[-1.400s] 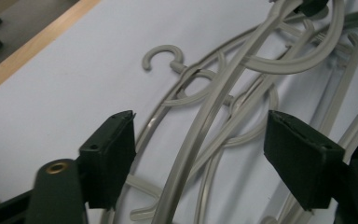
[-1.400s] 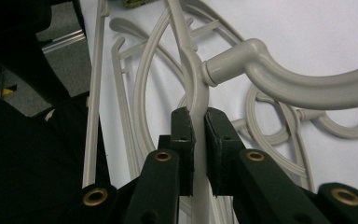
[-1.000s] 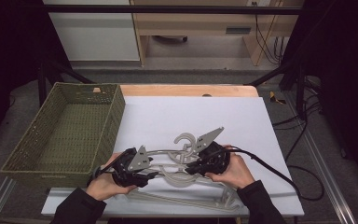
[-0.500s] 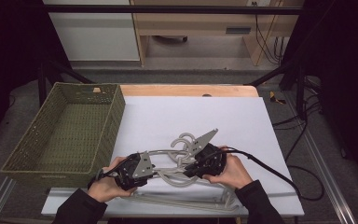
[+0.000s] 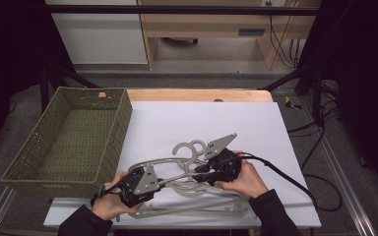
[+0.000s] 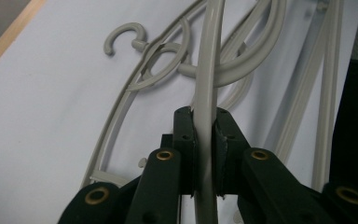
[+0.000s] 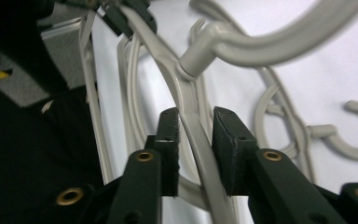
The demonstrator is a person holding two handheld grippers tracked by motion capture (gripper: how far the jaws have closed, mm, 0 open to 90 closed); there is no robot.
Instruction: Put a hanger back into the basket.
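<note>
Lying tangled on the white surface (image 5: 256, 123) are several grey hangers (image 5: 187, 169), too interlaced to count, with one green basket (image 5: 69, 142) at the left. My left claw (image 6: 204, 154) clamps one hanger's arm. My right claw (image 7: 196, 149), its jaws having just been opening, straddles that arm loosely, pads not pressing.

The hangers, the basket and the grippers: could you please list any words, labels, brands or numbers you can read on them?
There is no readable text in any of the three views.
Hangers: plain grey plastic, no marking.
Basket: green weave, no label.
Left gripper and right gripper: black jaws with brass-coloured rivets, no lettering.
White table cover: blank.
</note>
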